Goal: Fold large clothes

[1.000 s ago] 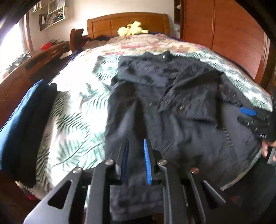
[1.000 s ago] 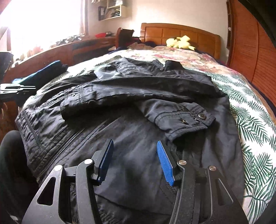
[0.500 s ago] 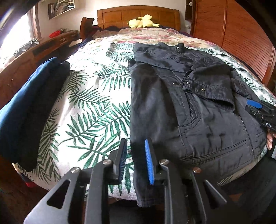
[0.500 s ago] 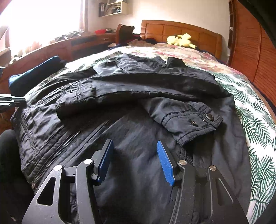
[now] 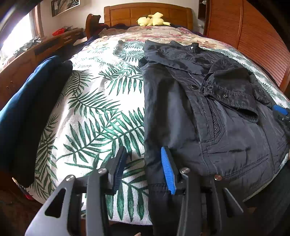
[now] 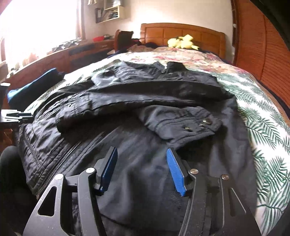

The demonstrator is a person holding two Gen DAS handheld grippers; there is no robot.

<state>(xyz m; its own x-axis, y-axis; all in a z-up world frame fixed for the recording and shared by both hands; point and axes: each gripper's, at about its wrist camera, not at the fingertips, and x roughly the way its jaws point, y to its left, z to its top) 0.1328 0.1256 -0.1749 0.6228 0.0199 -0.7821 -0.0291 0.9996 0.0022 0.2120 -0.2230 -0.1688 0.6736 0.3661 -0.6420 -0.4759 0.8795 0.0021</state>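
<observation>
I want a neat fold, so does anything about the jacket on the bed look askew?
Mostly tidy. The jacket lies flat with both sleeves folded across its front, but its bottom hem hangs over the foot of the bed beside the left tool, and the folded cuff lies at a slant.

Bare leaf-print bedspread left of the black jacket is open: plenty of room to pass or set down. Far left edge blocked by stacked dark blue clothes. Right side: narrow strip of spread betw. jacket and wooden wardrobe, tight. Beyond the collar, floral cover free up to yellow plush toy and headboard. Folded sleeve cuff bulges atop jacket.
</observation>
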